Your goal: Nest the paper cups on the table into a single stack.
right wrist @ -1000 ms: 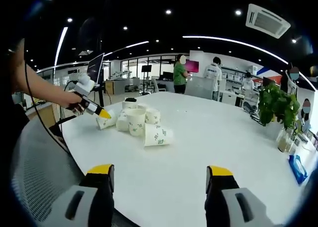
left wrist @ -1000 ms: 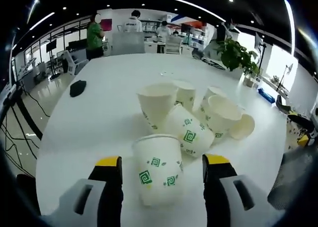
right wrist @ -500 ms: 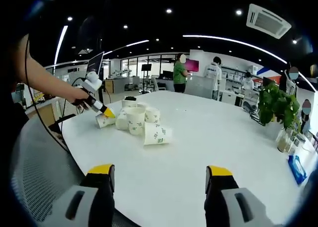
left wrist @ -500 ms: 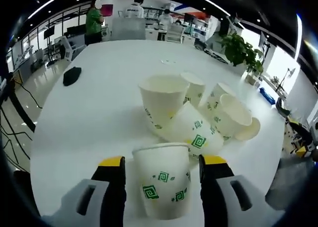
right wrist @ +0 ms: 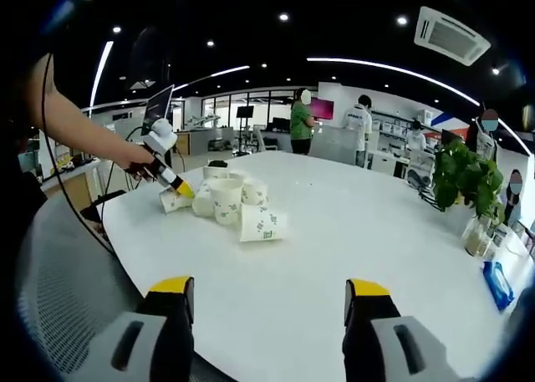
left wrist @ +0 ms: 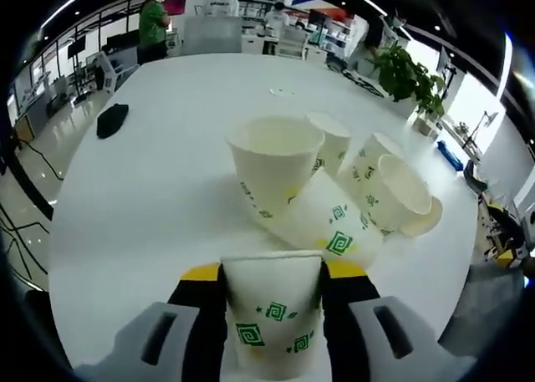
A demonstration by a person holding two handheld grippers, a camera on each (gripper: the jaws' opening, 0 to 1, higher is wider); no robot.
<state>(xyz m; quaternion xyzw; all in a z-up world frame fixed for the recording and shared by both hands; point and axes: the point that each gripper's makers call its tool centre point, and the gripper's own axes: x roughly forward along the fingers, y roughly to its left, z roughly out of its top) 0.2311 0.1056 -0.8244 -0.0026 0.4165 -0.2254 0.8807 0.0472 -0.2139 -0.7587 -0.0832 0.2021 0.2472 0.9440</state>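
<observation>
1. Left gripper [left wrist: 272,277]: yellow-tipped jaws pressed against both sides of the nearest cup [left wrist: 272,311], upright, mouth up, by the near edge of the desk [left wrist: 125,198]. Step in hand, as I judge it: first pickup.
2. Right gripper [right wrist: 266,290]: jaws wide apart, nothing between them, held over the near edge.
3. Just beyond the held cup: a tipped cup [left wrist: 330,223] on its side, leaning under a tall upright cup [left wrist: 274,169].
4. Further on: three or four more cups [left wrist: 389,190], some lying over; the exact count is hard to tell.
5. Next move probably calls for lifting the held cup and lowering it into the tall upright cup. The tipped cup touching it could shift.
6. Far left of desk: a dark object [left wrist: 111,119]. Beyond the far edge: a potted plant [left wrist: 410,81], people standing.
</observation>
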